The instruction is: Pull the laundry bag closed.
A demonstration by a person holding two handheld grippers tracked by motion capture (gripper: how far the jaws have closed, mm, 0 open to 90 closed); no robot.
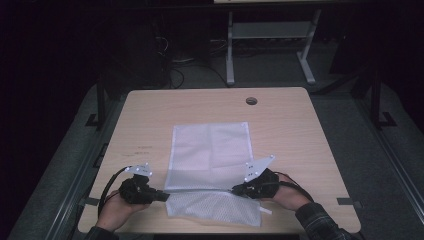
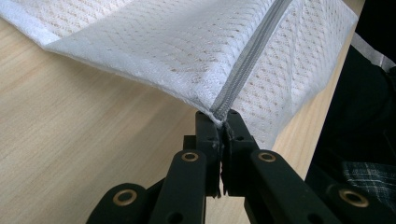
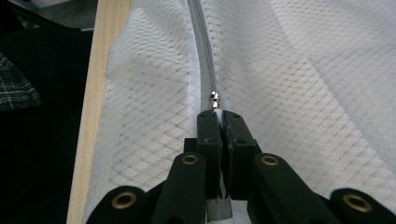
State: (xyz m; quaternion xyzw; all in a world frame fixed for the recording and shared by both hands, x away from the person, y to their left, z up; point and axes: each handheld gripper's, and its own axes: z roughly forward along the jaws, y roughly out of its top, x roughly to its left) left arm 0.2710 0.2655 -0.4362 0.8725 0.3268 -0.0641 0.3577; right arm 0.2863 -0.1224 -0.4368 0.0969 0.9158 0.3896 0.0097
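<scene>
A white mesh bag (image 1: 210, 170) lies at the lower centre of the high view, on the table (image 1: 300, 130). The left gripper (image 2: 223, 126) is clamped tight on the bag's zip (image 2: 247, 60) end. The right gripper (image 3: 219, 116) is closed on the zip just below its slider (image 3: 215, 99).

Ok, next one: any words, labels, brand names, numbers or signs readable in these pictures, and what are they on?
None can be read.
Table: faint dark marks on the wood left of the mesh bag, too small and blurred to read.
Mesh bag and its zipper: no print or label visible.
Zipper slider: no legible marking.
</scene>
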